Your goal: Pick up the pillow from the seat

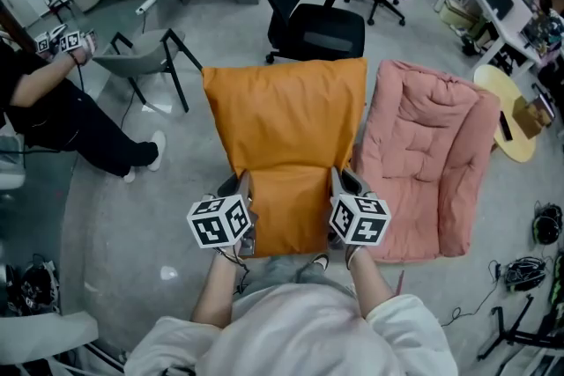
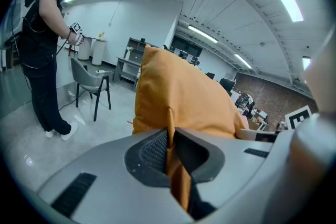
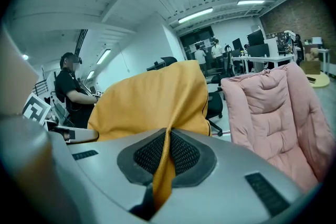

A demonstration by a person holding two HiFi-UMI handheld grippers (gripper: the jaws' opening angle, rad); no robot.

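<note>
A large orange pillow (image 1: pixel 286 145) hangs lifted in front of me, held by its near edge. My left gripper (image 1: pixel 245 187) is shut on the pillow's left near corner, and my right gripper (image 1: pixel 339 183) is shut on its right near corner. In the left gripper view a fold of the orange pillow (image 2: pixel 178 97) is pinched between the dark pads. The right gripper view shows the same: orange pillow (image 3: pixel 152 99) fabric squeezed between the ribbed pads. A pink quilted seat (image 1: pixel 436 154) stands just to the right.
A black office chair (image 1: pixel 304 13) stands behind the pillow. A grey chair (image 1: pixel 145 62) and a seated person in black (image 1: pixel 62 114) with their own grippers are at the left. Desks line the back right, a round yellow table (image 1: pixel 511 110) lies at right, cables lie bottom right.
</note>
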